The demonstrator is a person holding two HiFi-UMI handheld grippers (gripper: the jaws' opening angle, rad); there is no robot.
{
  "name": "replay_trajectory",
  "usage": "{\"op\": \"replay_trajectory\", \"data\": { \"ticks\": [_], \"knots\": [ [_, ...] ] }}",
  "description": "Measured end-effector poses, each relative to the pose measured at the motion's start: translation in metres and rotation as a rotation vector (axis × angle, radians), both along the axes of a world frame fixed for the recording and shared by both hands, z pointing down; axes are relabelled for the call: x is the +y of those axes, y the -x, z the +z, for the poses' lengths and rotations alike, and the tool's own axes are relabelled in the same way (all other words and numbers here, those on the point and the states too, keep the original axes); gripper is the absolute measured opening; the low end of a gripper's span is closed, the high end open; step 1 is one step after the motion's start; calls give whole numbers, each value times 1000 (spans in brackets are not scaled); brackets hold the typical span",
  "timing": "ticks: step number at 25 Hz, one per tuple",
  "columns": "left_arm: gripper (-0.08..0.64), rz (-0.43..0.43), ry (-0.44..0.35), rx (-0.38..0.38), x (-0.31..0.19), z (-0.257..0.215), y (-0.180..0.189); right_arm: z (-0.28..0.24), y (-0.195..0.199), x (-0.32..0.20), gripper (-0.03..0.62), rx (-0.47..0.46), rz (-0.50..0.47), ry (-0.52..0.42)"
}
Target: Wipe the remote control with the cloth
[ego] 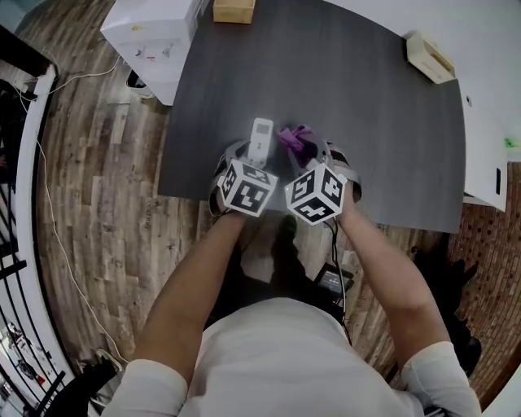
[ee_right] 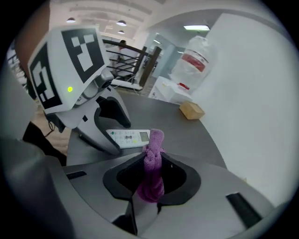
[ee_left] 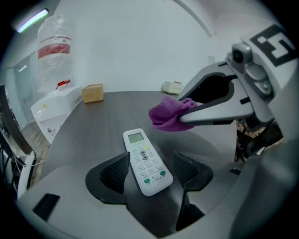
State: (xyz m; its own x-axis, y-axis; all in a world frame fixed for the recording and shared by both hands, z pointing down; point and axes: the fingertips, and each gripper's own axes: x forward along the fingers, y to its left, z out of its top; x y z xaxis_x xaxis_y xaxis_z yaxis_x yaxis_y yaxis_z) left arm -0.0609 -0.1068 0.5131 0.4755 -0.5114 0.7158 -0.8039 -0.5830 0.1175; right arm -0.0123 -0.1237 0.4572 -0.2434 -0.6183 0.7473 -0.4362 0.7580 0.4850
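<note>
A white remote control (ego: 260, 138) lies face up on the dark grey table (ego: 366, 122), near its front edge. My left gripper (ego: 254, 159) is open and straddles the remote's near end (ee_left: 145, 161); a gap shows between the pads and the remote's sides. My right gripper (ego: 313, 151) is just to the right, shut on a bunched purple cloth (ee_right: 152, 168) that sticks out past its fingertips. In the left gripper view the cloth (ee_left: 170, 113) hangs just above the table beyond the remote's far right corner, apart from it.
At the table's far left corner are a white box (ego: 155, 37) and a small wooden block (ego: 234, 10). A pale wooden box (ego: 429, 57) lies at the far right. A white counter (ego: 488, 98) borders the table's right side. A clear plastic bag (ee_left: 53, 46) stands on the white box.
</note>
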Motion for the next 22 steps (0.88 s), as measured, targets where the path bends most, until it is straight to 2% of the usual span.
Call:
{"op": "replay_trajectory", "data": {
  "ticks": [5, 10, 13, 17, 22],
  "knots": [
    [278, -59, 18, -42, -9, 10, 5, 9, 36, -19, 89, 102, -238, -59],
    [277, -36, 21, -32, -5, 5, 7, 3, 32, -37, 89, 80, -267, -74],
    [278, -36, 45, -33, -1, 13, 8, 3, 52, -37, 89, 70, -354, -74],
    [276, -64, 48, -21, -1, 18, 7, 10, 80, -36, 89, 7, -431, -16],
    [272, -131, 59, 21, -1, 21, 9, 33, 82, -16, 89, 90, -604, 120]
  ]
}}
